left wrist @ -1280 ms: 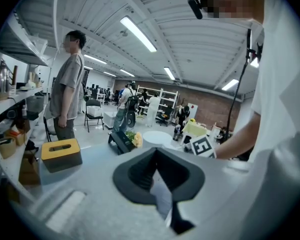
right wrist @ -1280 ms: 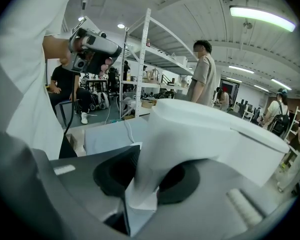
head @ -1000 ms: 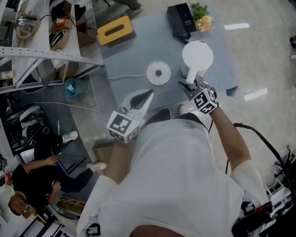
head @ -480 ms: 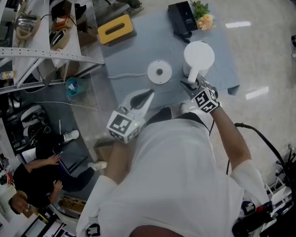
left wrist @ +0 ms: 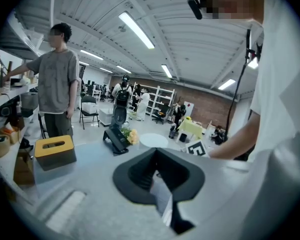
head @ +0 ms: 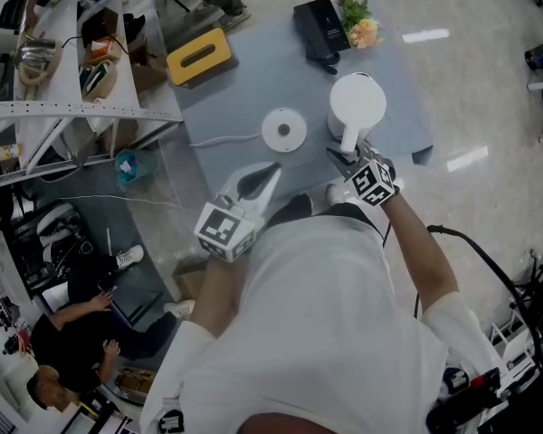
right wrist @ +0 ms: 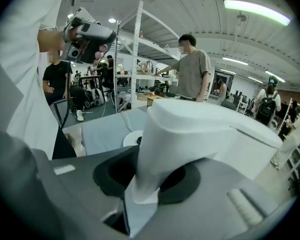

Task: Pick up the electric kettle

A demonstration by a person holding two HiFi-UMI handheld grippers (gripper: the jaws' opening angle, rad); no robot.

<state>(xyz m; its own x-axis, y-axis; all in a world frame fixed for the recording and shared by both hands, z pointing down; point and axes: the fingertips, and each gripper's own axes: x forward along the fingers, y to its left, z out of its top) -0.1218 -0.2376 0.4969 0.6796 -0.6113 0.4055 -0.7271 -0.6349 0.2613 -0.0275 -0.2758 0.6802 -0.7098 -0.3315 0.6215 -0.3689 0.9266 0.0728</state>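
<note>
The left hand-held gripper (head: 270,172) hangs nearest the person's body, over the front edge of the counter (head: 253,89). Its jaw tips meet and nothing sits between them. It is well apart from the electric kettle (head: 359,105).

To its right, the right hand-held gripper (head: 344,157) points forward and down. Its jaws are pinched on the kettle's handle (head: 350,139), which fills the dark hollow between them in the right gripper view. The kettle's body lies just beyond the jaw tips, with the handle turned back toward the person. It is over the right part of the counter, but whether its bottom touches the surface cannot be told.

The kettle is plain white and smooth, with a round flat lid seen from above. Its broad handle is wide at the top and narrows as it runs down.

Its round white base (head: 283,130), with a cord running off to the left, lies just left of the kettle and apart from it. Farther back sit a yellow tissue box (head: 199,55), a black device (head: 317,27) and a small bunch of flowers (head: 360,27).
</note>
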